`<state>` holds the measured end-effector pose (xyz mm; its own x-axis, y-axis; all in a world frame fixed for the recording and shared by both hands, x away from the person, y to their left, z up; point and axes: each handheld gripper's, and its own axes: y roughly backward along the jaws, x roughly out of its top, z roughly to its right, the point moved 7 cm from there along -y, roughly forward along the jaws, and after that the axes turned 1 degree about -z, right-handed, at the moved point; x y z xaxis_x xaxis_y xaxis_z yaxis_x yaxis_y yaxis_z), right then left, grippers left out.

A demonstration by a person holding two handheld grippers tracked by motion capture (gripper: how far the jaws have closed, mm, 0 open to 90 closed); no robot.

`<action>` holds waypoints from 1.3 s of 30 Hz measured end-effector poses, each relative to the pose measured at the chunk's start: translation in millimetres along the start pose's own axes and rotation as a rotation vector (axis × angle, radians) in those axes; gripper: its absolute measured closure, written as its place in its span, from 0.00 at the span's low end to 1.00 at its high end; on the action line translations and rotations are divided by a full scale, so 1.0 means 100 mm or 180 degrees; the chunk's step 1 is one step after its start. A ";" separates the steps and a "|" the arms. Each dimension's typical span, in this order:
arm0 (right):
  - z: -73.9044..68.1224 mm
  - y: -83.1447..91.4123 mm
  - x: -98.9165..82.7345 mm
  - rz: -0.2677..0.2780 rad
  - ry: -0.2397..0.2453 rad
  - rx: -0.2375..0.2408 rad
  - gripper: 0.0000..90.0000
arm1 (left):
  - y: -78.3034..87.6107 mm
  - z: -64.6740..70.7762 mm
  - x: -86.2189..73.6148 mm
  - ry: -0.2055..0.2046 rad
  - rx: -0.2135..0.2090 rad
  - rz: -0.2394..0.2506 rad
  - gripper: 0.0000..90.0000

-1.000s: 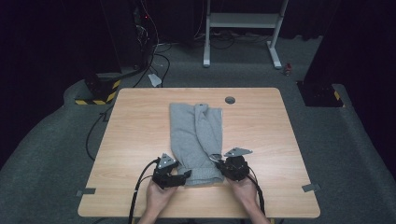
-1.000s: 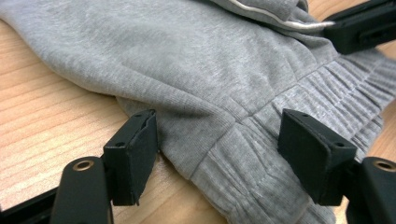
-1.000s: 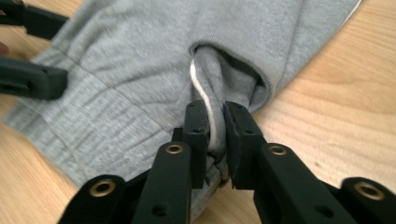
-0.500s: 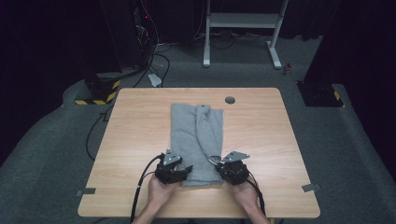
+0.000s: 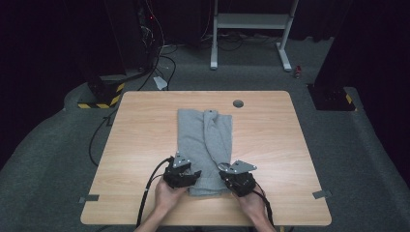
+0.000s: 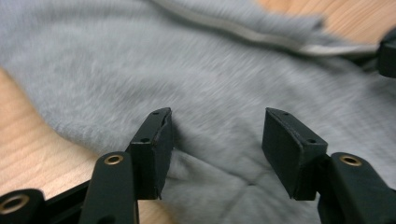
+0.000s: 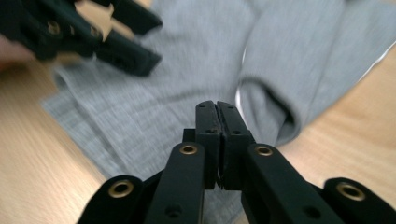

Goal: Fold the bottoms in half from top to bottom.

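A grey garment [image 5: 205, 145], folded into a long strip with a sleeve laid down its middle, lies across the centre of the wooden tabletop [image 5: 270, 145]. Your left tool [image 6: 217, 149] has just been closing, jaws apart over bunched fabric at the near hem. Your right tool [image 7: 217, 140] is pinched fully together beside the sleeve cuff; whether fabric is caught, you cannot tell.

High view looks down on the whole table [image 5: 145, 145]; both gripper views sit close over the shared grey garment [image 5: 203, 140].
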<state>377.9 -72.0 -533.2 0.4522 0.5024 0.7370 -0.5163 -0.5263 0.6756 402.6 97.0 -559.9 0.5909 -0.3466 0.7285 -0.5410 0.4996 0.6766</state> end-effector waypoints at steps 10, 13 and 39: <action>0.04 0.08 -0.33 -0.0157 -0.0128 0.0035 0.87 | 0.15 0.05 -0.13 0.0056 -0.0129 -0.0039 0.50; -0.02 0.13 -0.09 -0.0002 -0.0078 0.0030 0.81 | 0.22 -0.05 -0.01 0.0119 -0.0040 0.0206 0.51; 0.72 -0.37 0.02 -0.0432 -0.0621 -0.0493 0.87 | -0.11 -0.50 0.07 -0.0005 0.0434 -0.0015 0.52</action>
<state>450.6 -101.0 -555.5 0.6486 0.4117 0.6402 -0.5396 -0.3445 0.7682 442.4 128.5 -568.3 0.5927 -0.3499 0.7254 -0.6146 0.3856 0.6882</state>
